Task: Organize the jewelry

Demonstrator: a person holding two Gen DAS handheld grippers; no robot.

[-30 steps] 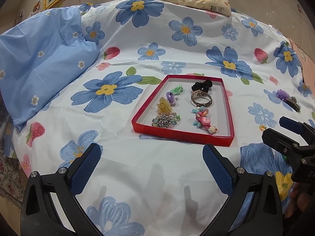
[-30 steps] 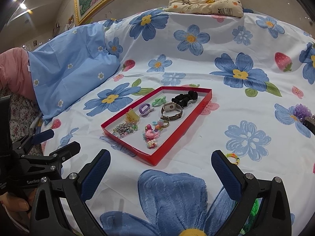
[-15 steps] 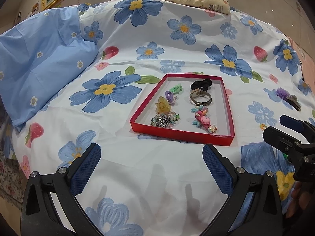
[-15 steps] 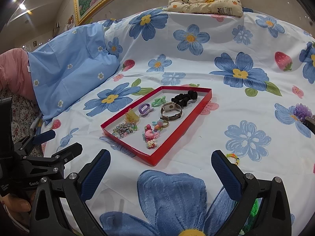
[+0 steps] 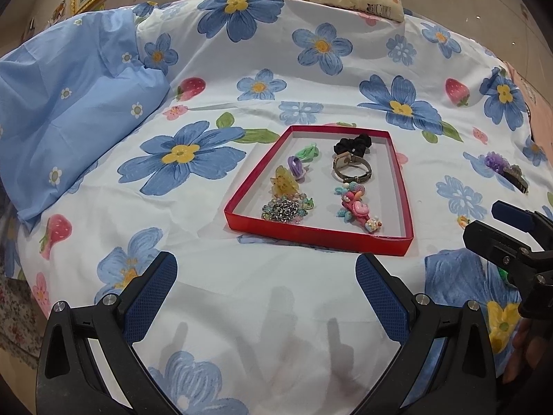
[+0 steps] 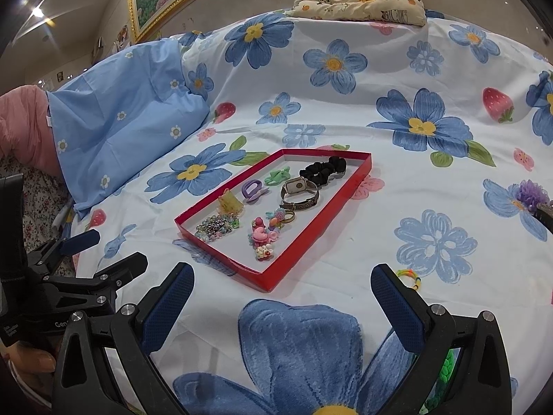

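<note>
A red tray (image 5: 321, 233) lies flat on the bed (image 5: 214, 79), on a white sheet printed with blue flowers. Inside, a black scrunchie (image 5: 352, 143) sits at the far end with a watch (image 5: 352, 167) just in front of it, and a pink charm clip (image 5: 356, 209) nearer the front rim. Along the tray's left side lie a green clip (image 5: 307, 152), a purple clip (image 5: 296, 167), a yellow clip (image 5: 284, 181) and a beaded chain (image 5: 285, 209).

Outside the tray, a small rainbow ring (image 6: 409, 276) lies on the sheet just beside the right tool's (image 6: 281, 297) finger, and a purple flower clip (image 6: 532, 193) lies well to the right.

Both tools hover low over the sheet in front of the tray, jaws spread wide and empty; the left tool (image 5: 266, 285) is nearer the tray's front rim.
</note>
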